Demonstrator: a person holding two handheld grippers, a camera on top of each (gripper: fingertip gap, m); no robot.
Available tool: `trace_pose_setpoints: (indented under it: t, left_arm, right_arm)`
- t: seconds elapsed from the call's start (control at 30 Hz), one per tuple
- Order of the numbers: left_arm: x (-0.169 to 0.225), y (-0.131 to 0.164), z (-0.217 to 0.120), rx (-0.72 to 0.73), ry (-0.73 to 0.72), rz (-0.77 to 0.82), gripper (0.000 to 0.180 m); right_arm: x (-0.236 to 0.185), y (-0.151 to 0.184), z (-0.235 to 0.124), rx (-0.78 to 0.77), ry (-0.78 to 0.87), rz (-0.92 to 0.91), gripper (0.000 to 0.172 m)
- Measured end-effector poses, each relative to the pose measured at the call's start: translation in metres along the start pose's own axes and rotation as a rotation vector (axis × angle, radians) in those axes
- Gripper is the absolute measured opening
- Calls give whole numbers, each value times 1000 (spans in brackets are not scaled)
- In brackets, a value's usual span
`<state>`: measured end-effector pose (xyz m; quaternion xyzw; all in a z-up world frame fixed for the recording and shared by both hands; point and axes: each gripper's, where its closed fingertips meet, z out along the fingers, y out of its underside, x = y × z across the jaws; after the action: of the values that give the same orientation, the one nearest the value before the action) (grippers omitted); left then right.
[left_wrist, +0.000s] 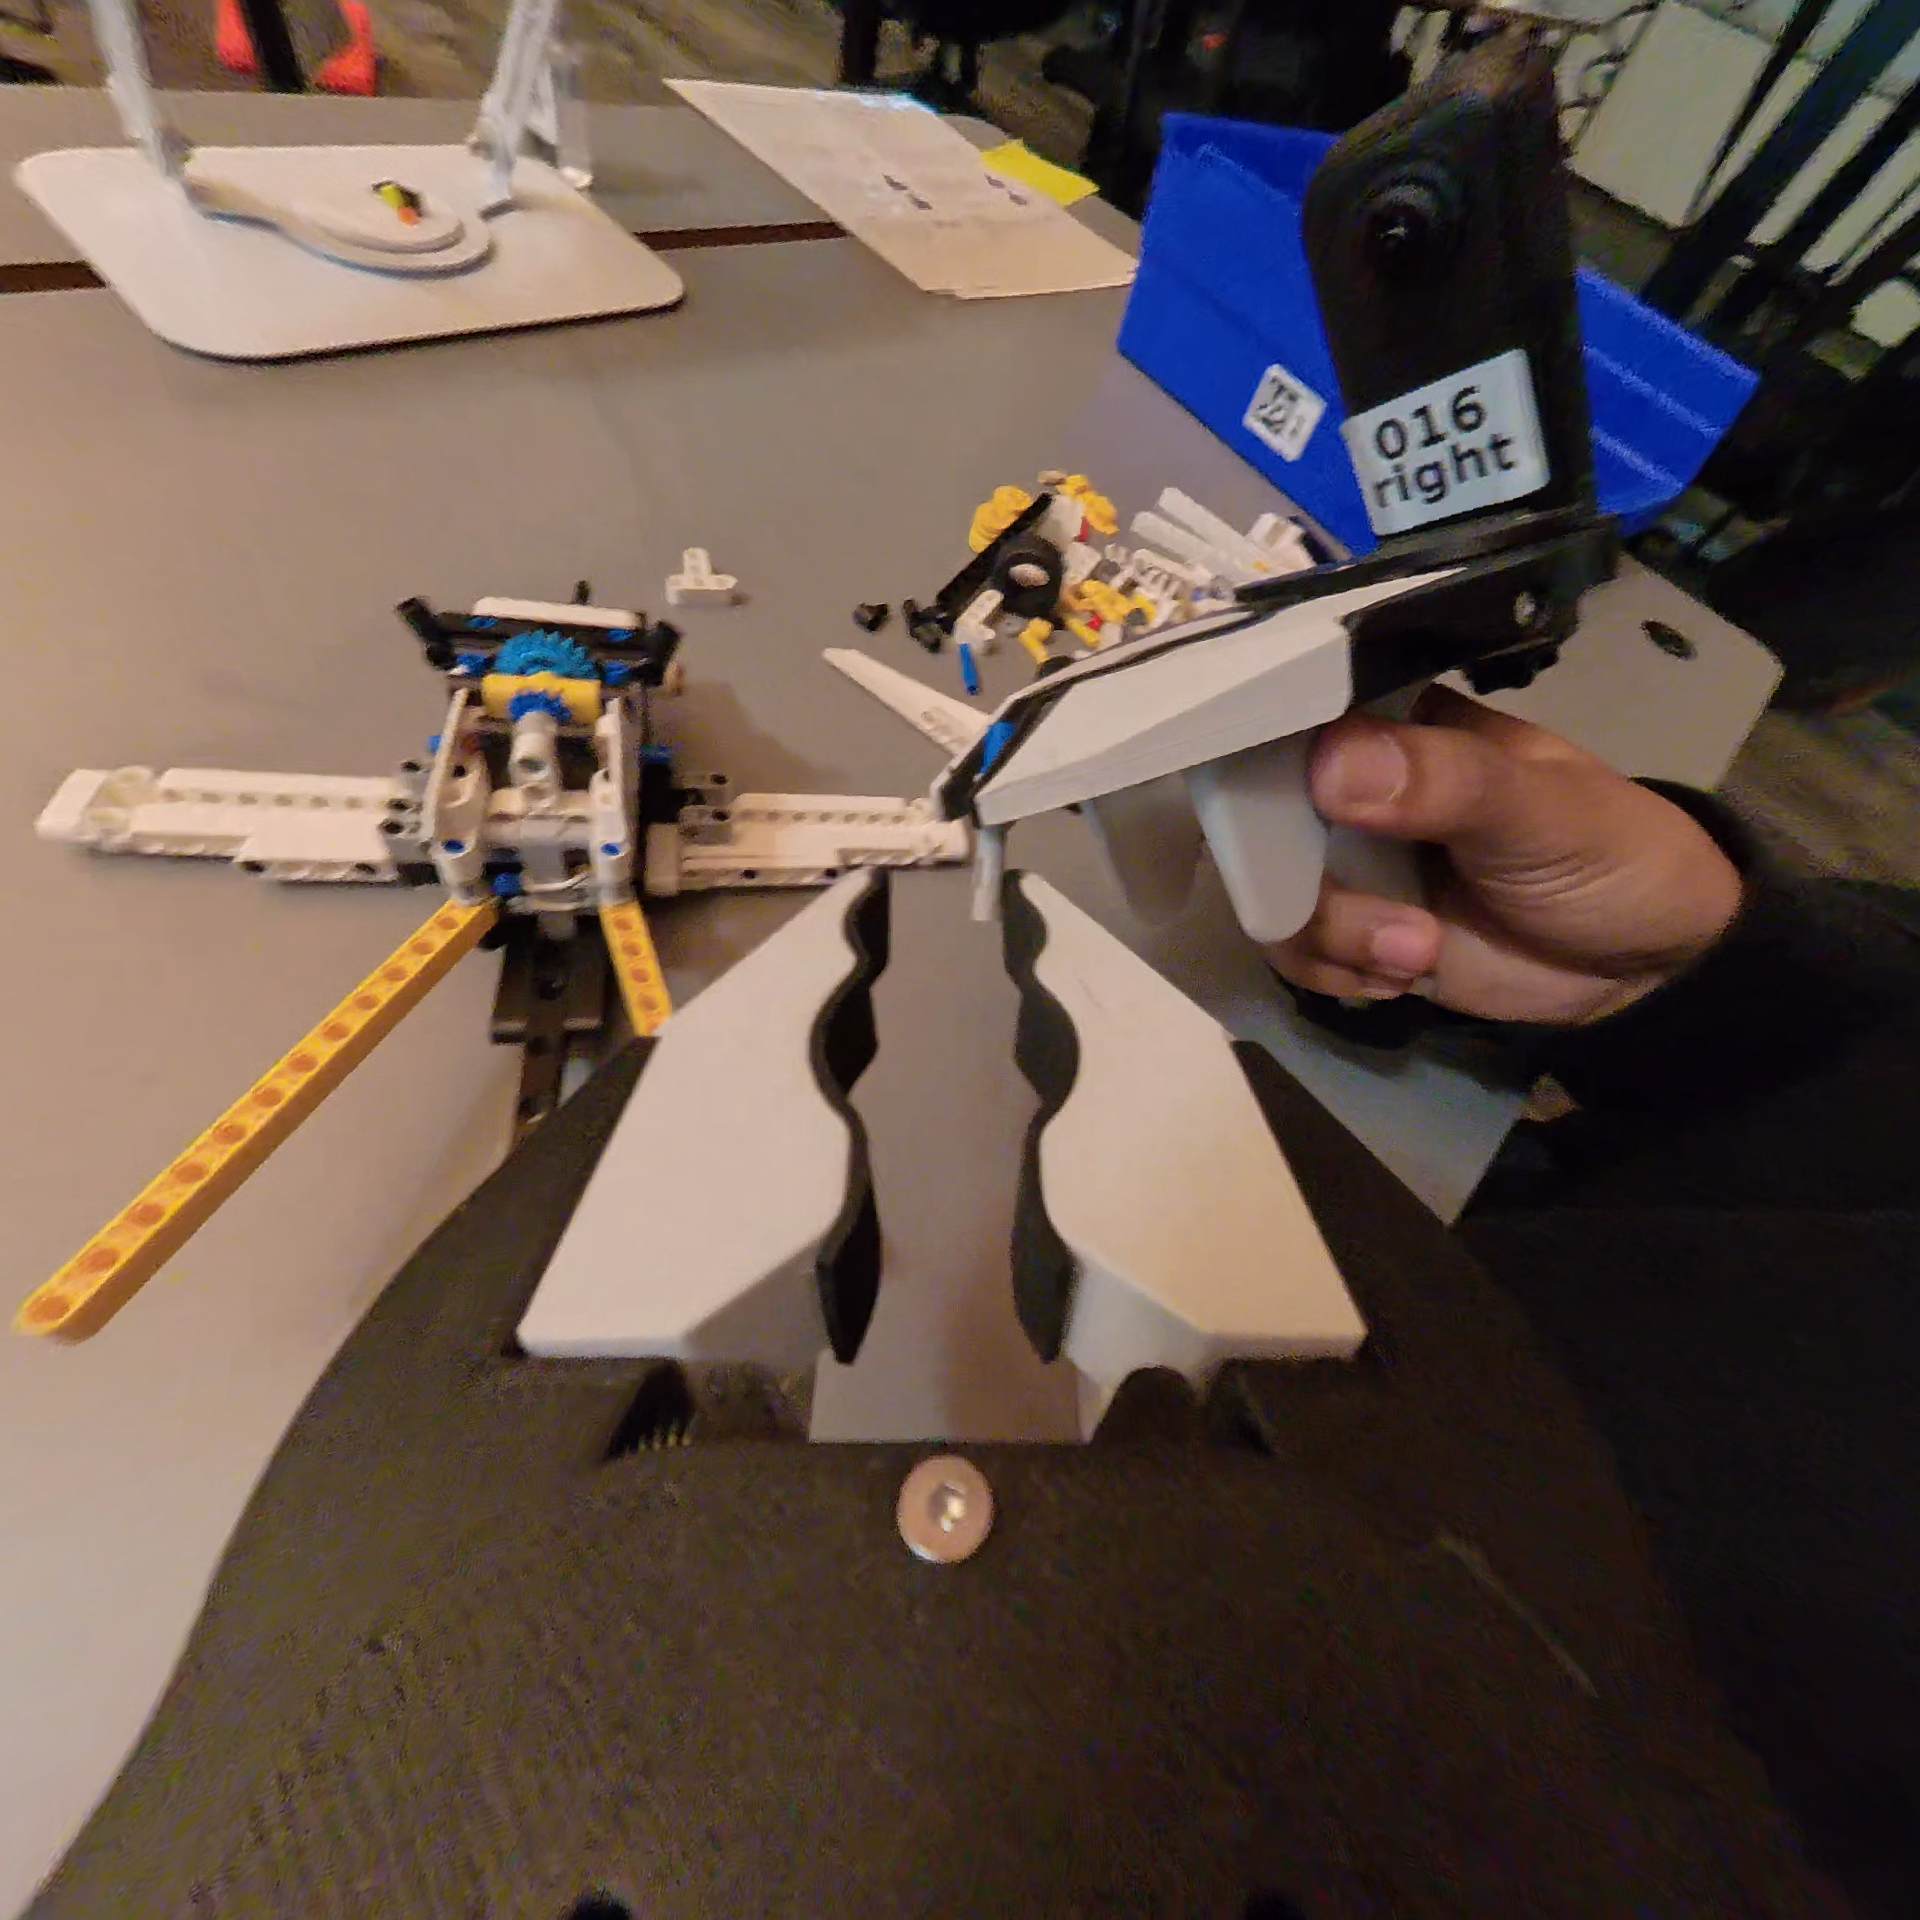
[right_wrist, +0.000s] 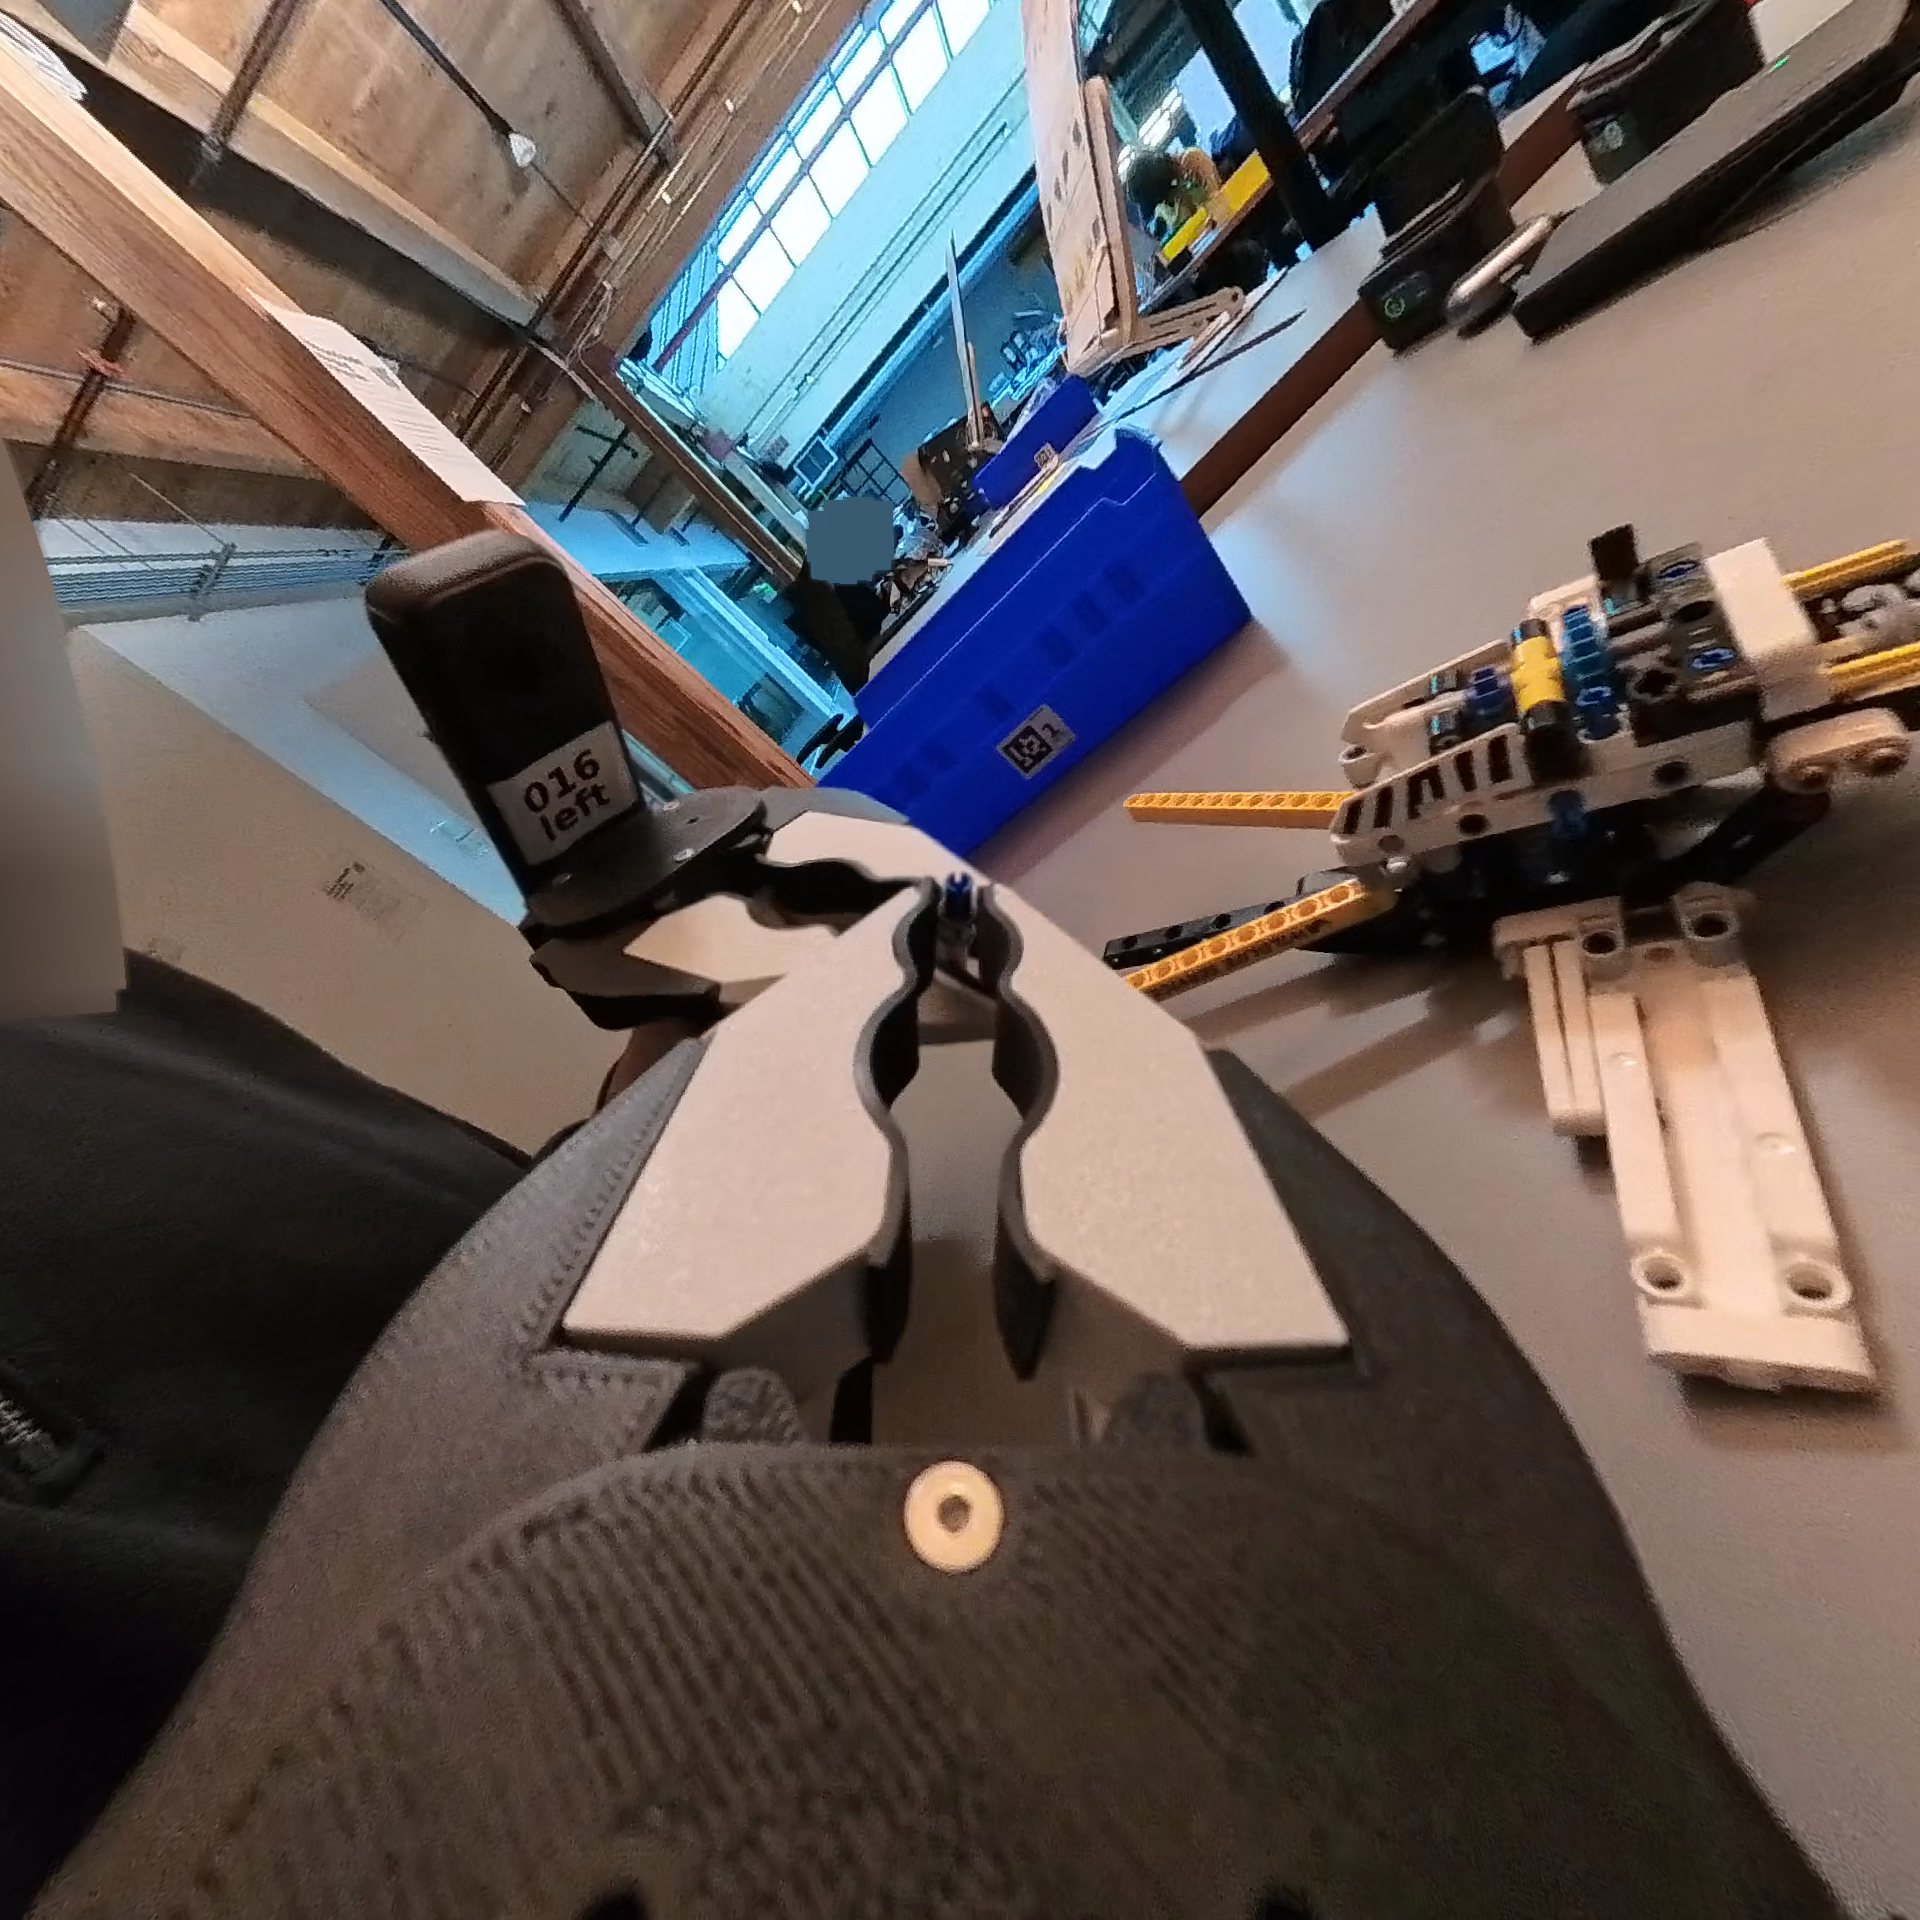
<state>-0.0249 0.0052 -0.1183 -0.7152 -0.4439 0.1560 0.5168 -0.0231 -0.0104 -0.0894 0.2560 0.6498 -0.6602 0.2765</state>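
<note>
The left gripper (left_wrist: 940, 894) stands parted, its right pad (left_wrist: 1023, 914) just beside the small pin (left_wrist: 985, 878), not pressing it. The right gripper (right_wrist: 954, 920) pinches that blue-tipped pin by its tips. So thin a hold could let it twist or drop onto the table (left_wrist: 312, 468), near the model (left_wrist: 530, 769).

Blue bin (left_wrist: 1236, 312), paper sheet (left_wrist: 914, 187), white stand base (left_wrist: 343, 281) on grey tbl (left_wrist: 312, 499).

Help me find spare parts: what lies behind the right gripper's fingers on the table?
Behind the right gripper lies a loose pile of yellow, white and black building pieces, with a blue bin farther back. The gripper's body covers the pile's right part.
</note>
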Motion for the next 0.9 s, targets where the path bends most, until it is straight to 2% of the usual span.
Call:
trace_pose_setpoints:
  t: [0.07, 0.1, 0.2, 0.23, 0.3, 0.47, 0.53, 0.6, 0.77, 0.8, 0.83, 0.9]
  left_arm:
    - [11, -6, 2, 21, 51, 1, 2]
    - [14, -8, 4, 24, 65, 3, 1]
    - [16, -4, 11, -12, 46, 18, 1]
    - [17, -4, 12, -6, 49, 14, 1]
    - [21, -7, 13, 14, 72, -6, 1]
    - [24, -11, 18, 17, 74, -4, 1]
    - [26, -12, 20, 12, 83, -3, 1]
    - [28, -13, 22, 9, 86, 0, 1]
    - [32, -13, 25, 2, 113, -35, 2]
    - [33, -14, 26, 4, 116, -45, 2]
    - [35, -14, 27, -1, 123, -47, 1]
    - [41, 1, 29, -81, 144, -31, 2]
  right_arm:
    - [1, -2, -6, 14, 14, -12, 5]
    - [1, -4, -9, 20, 14, -13, 6]
    - [4, -13, -20, 74, 13, -4, 28]
    - [5, -20, -25, 114, 6, 10, 29]
    - [7, -28, -35, 163, -19, 46, 27]
    - [8, -22, -36, 138, -67, 92, 24]
    - [5, -19, -34, 136, -92, 99, 19]
    - [4, -18, -32, 133, -110, 99, 2]
    - [7, -21, -36, 161, -84, 80, 0]
    - [7, -25, -38, 186, -67, 75, 2]
    - [10, -41, -49, 291, -43, 84, 1]
    - [22, -86, -93, 518, -14, 114, 1]
